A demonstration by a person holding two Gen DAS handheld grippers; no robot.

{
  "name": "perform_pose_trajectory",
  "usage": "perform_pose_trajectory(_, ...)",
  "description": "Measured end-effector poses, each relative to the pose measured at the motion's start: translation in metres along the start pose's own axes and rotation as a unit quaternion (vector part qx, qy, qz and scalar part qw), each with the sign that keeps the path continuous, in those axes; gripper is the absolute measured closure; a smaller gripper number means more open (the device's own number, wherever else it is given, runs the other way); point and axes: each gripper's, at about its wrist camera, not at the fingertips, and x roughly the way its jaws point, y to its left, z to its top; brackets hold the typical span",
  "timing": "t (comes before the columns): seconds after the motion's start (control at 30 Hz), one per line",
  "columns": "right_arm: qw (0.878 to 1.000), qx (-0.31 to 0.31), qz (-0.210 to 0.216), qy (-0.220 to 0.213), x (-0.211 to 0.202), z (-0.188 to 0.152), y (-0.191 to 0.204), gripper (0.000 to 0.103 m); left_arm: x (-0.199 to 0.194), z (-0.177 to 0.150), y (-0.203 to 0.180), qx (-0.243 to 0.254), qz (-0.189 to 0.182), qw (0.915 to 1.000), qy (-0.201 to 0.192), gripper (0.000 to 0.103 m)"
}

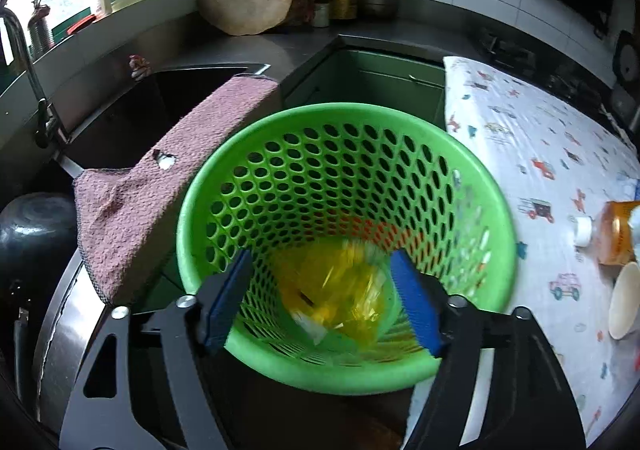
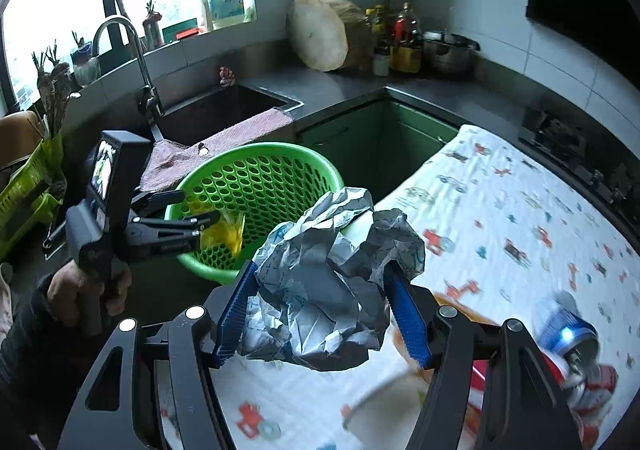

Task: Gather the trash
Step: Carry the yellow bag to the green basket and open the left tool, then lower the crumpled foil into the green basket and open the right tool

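Kitchen worktop (image 2: 360, 89), patterned cloth (image 2: 500, 209). Left gripper (image 1: 324, 290) fingers spread over green basket (image 1: 492, 185); blurred yellow wrapper (image 1: 340, 290), probably plastic, inside. Right gripper (image 2: 324, 314) clamps crumpled paper (image 2: 336, 274).

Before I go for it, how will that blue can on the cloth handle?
The blue can lies on its side on the printed cloth, so a nudge may roll it. It looks dented, so probably empty, light and easily crushed. Its glossy metal may slip between the pads.
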Motion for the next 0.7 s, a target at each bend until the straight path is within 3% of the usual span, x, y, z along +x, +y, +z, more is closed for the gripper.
perform_pose_trajectory(0.57, 0.999, 0.013, 0.03, 0.041, 0.095, 0.049, 0.031, 0.04, -0.035, -0.017, 0.034, -0.028, 0.019, 0.9992, -0.02, 0.015)
perform_pose_trajectory(0.7, 0.998, 0.011, 0.03, 0.048, 0.112, 0.054, 0.039, 0.033, -0.04, -0.025, 0.042, -0.042, 0.017, 0.9988, -0.017, 0.013)
